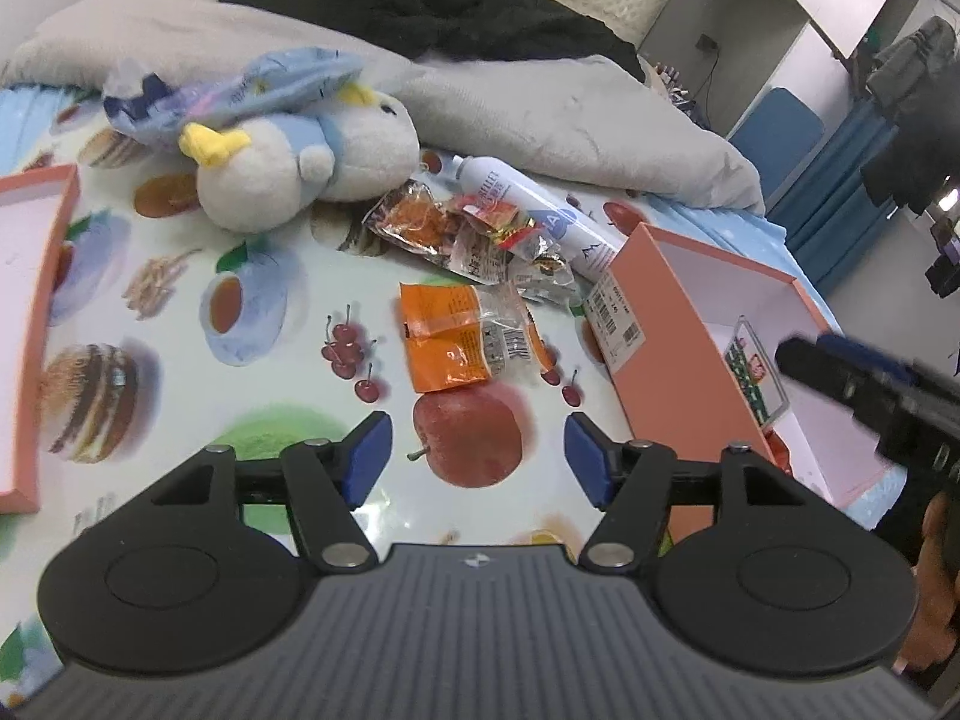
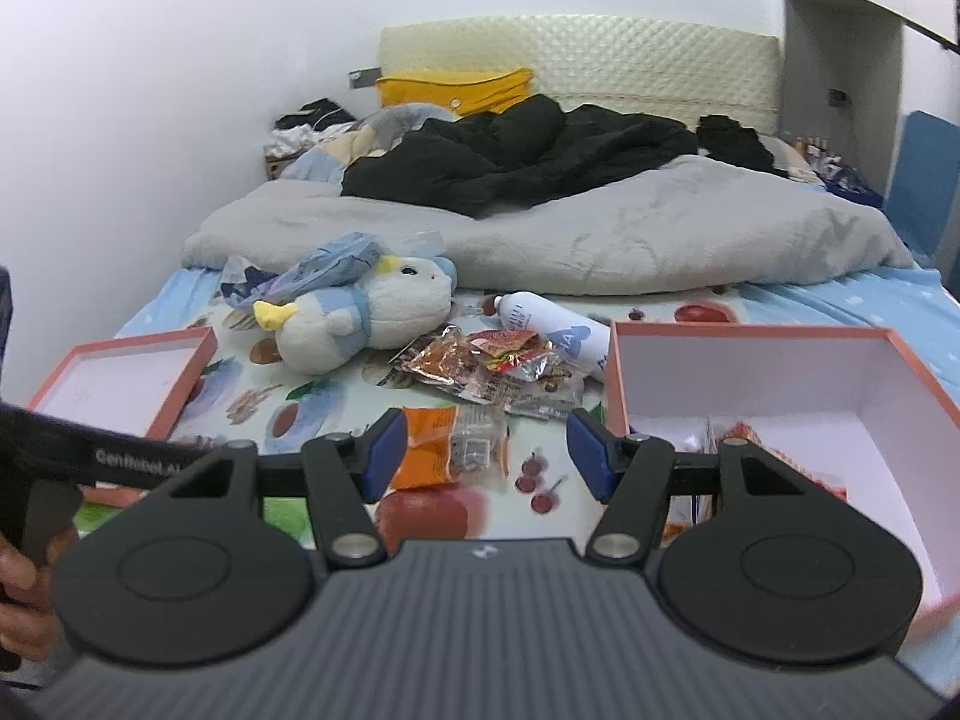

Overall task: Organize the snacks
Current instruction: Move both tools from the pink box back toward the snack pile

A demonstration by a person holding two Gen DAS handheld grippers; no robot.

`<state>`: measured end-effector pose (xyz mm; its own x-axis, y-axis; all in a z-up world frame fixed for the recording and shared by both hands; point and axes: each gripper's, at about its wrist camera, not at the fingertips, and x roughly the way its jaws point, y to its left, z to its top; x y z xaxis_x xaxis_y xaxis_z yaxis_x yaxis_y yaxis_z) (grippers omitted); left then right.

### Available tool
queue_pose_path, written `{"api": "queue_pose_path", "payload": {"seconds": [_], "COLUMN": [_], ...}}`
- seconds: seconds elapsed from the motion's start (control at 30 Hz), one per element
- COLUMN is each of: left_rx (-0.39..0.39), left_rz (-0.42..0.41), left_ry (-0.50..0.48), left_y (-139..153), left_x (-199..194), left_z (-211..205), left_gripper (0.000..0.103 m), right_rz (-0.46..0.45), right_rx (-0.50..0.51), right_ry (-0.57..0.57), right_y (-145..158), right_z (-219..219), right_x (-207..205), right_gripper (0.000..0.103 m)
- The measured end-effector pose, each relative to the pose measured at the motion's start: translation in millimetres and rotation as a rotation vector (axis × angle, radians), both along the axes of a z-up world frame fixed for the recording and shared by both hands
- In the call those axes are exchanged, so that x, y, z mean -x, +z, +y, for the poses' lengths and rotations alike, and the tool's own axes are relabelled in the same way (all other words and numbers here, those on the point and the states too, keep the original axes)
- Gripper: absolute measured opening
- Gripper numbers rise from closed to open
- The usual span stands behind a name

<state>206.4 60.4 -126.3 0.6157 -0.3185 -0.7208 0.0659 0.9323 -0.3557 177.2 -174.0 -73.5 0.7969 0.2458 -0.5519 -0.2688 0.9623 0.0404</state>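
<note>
An orange snack packet [image 1: 456,336] lies on the printed sheet just ahead of my open, empty left gripper [image 1: 477,456]. It also shows in the right wrist view [image 2: 450,444], between the fingers of my open, empty right gripper [image 2: 480,450]. A pile of small snack packets [image 1: 480,234] [image 2: 498,366] lies further back. A pink box [image 1: 714,324] [image 2: 780,372] stands to the right with a few snacks inside. In the left wrist view the right gripper [image 1: 852,378] reaches over that box.
A pink box lid [image 1: 30,300] [image 2: 120,378] lies at the left. A plush penguin [image 1: 300,162] [image 2: 360,318], a white spray can [image 1: 540,204] [image 2: 552,324], a grey blanket [image 2: 570,240] and black clothes [image 2: 540,150] lie behind the snacks.
</note>
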Motion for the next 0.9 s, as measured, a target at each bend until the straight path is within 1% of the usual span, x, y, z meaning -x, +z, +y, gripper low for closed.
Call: {"api": "queue_pose_path", "payload": {"seconds": [0.03, 0.13, 0.23, 0.33, 0.4, 0.53, 0.63, 0.7, 0.77, 0.8, 0.9], "left_rx": [0.002, 0.015, 0.015, -0.005, -0.02, -0.018, -0.038, -0.019, -0.007, -0.01, -0.001], "left_rz": [0.006, 0.021, 0.031, 0.036, 0.049, 0.063, 0.092, 0.115, 0.118, 0.121, 0.139], "left_ry": [0.001, -0.012, -0.027, -0.053, -0.063, -0.107, -0.085, -0.065, -0.047, -0.039, -0.04], "left_y": [-6, -24, -45, -63, -72, -90, -102, -108, -111, -111, -114], "left_x": [-6, -28, -55, -85, -105, -141, -160, -170, -176, -178, -183], "left_z": [-1, -3, -7, -13, -16, -23, -28, -27, -27, -27, -31], "left_gripper": [0.075, 0.077, 0.081, 0.087, 0.088, 0.097, 0.099, 0.099, 0.099, 0.099, 0.099], "right_rz": [0.001, 0.016, 0.034, 0.086, 0.129, 0.173, 0.204, 0.231, 0.258, 0.273, 0.306], "right_rx": [0.011, 0.035, 0.056, 0.083, 0.111, 0.168, 0.215, 0.254, 0.273, 0.282, 0.328], "right_ry": [0.01, 0.03, 0.061, 0.126, 0.171, 0.261, 0.296, 0.312, 0.331, 0.345, 0.39], "right_y": [0, -4, -10, -21, -27, -39, -51, -60, -69, -74, -86], "right_z": [-1, -3, -1, 6, 13, 29, 39, 46, 51, 54, 62], "right_x": [-8, -37, -69, -109, -137, -183, -208, -222, -235, -240, -253], "right_gripper": [0.061, 0.061, 0.061, 0.061, 0.061, 0.062, 0.062, 0.062, 0.071, 0.078, 0.079]}}
